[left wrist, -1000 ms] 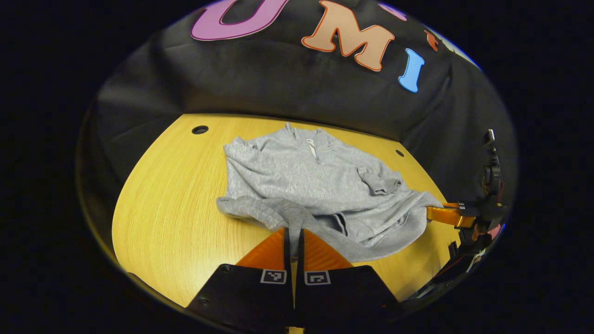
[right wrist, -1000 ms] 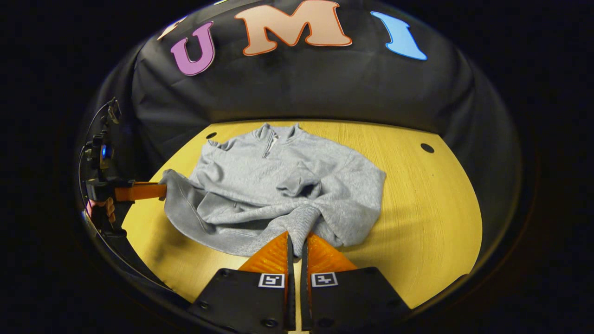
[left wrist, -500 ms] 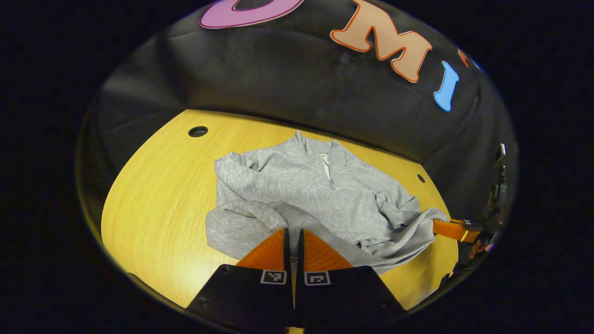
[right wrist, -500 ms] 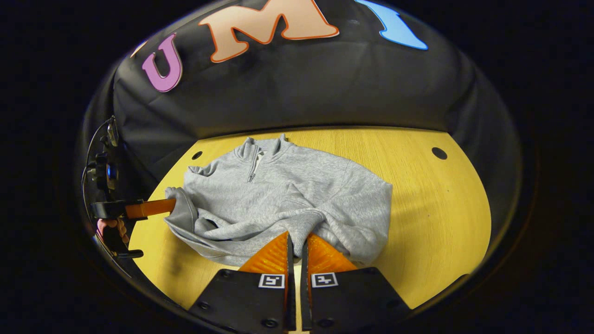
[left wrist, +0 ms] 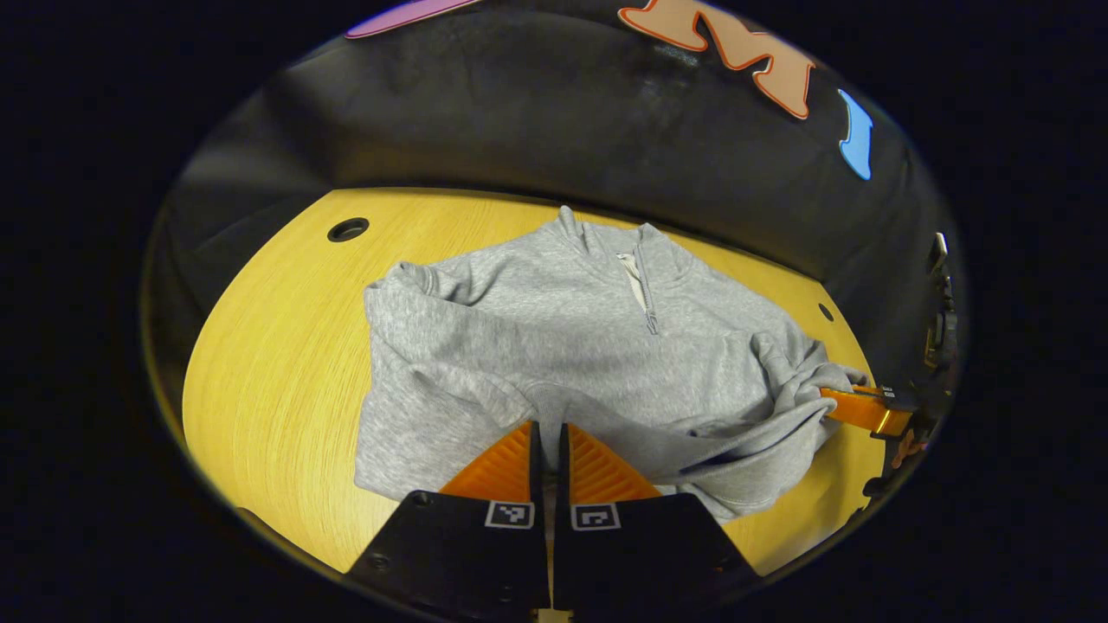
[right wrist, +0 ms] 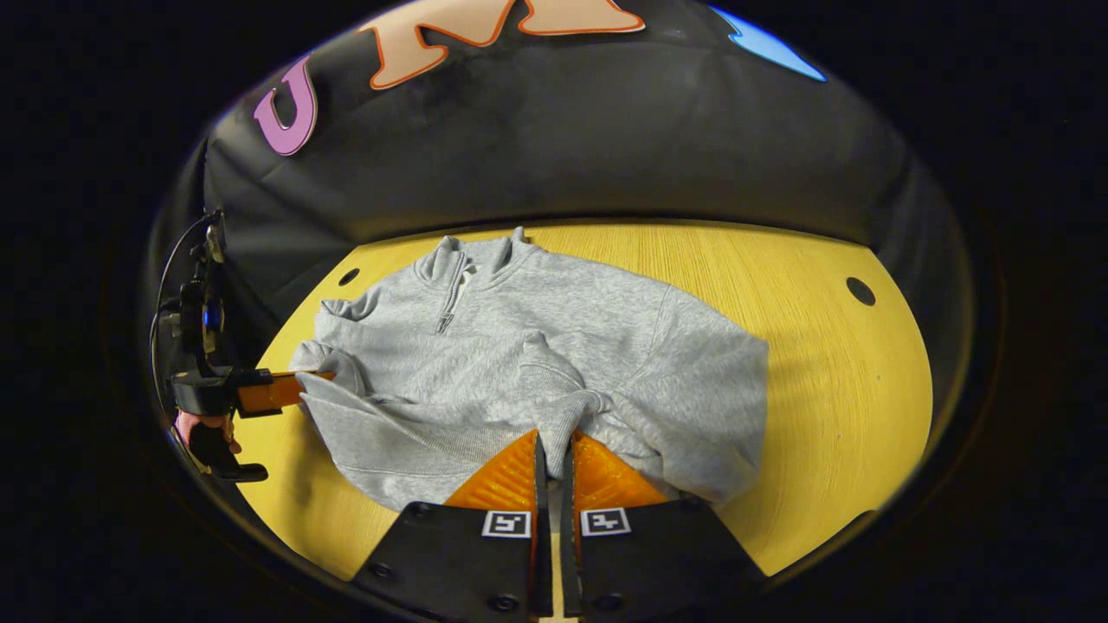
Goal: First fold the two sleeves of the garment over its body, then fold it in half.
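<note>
Yellow wooden worktop [left wrist: 277,363] carries the grey garment [left wrist: 563,346], sleeves already folded across its body. Left tongs [left wrist: 547,437] and right tongs [right wrist: 554,446] each pinch the hem between closed fingers. By my judgement the halving fold is in hand; next, carry both corners evenly toward the collar [right wrist: 472,255].

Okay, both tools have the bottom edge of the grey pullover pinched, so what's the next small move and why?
Probably carry both tools forward together toward the collar. The left tool and right tool each pinch the hem of the pullover, the sleeves already lie over its body, and the lifted hem has not reached the collar, so the half fold looks unfinished. Keep the tools level, since the fabric bunches between them.
</note>
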A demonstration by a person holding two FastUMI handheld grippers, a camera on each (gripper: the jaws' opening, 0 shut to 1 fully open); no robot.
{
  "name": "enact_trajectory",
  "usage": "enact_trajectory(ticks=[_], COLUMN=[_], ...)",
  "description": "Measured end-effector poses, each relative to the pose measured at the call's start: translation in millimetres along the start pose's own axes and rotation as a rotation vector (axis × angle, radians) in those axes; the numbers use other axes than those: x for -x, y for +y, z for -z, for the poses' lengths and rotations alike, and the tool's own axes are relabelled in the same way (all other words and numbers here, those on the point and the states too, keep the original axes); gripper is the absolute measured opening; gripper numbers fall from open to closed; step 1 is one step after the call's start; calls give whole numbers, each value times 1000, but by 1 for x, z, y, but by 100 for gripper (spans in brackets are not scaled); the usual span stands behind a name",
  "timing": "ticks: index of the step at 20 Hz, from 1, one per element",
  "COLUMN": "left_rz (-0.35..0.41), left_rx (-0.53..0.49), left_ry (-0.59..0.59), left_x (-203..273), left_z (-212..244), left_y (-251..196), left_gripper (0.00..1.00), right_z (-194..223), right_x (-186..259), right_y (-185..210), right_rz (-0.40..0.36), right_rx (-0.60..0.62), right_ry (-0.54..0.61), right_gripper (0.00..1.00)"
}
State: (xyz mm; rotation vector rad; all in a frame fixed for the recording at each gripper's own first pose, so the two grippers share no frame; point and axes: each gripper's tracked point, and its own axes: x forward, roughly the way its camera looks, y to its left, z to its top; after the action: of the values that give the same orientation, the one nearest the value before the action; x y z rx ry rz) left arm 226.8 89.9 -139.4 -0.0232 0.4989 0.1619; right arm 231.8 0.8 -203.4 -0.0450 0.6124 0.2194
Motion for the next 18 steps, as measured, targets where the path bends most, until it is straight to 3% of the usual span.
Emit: enact_trajectory(ticks=[3,4,5,7,8,9,10,15,18], left_rz=[-34,-46,-58,-134,-156,-153,-135,-47,-1], left_rx=[-12,-20,-29,-66,-86,-99,-105,-160,-191], left_ry=[3,-4,-19,-77,-115,-151,-174,-261,-270], left_x=[3,7,13,25,31,43,54,119,164], left_z=[0,-2,-6,-24,-36,-47,-58,-85,-78], left_y=[4,4,4,18,24,22,18,3,-5], left_gripper=[13,16,26,70,92,98,95,94,94], right_z=[-3,-5,-8,-14,-20,-25,-34,-68,-74], right_x=[6,11,16,26,32,40,47,105,151], right_y=[12,17,23,35,41,43,46,55,59], right_rz=[-53,-66,-82,-107,-118,-116,-112,-93,-82], right_rx=[-26,-28,-20,8,28,49,68,109,109], right_ry=[2,-4,-15,-45,-70,-102,-129,-262,-325], right_gripper=[14,31,44,65,81,90,96,93,98])
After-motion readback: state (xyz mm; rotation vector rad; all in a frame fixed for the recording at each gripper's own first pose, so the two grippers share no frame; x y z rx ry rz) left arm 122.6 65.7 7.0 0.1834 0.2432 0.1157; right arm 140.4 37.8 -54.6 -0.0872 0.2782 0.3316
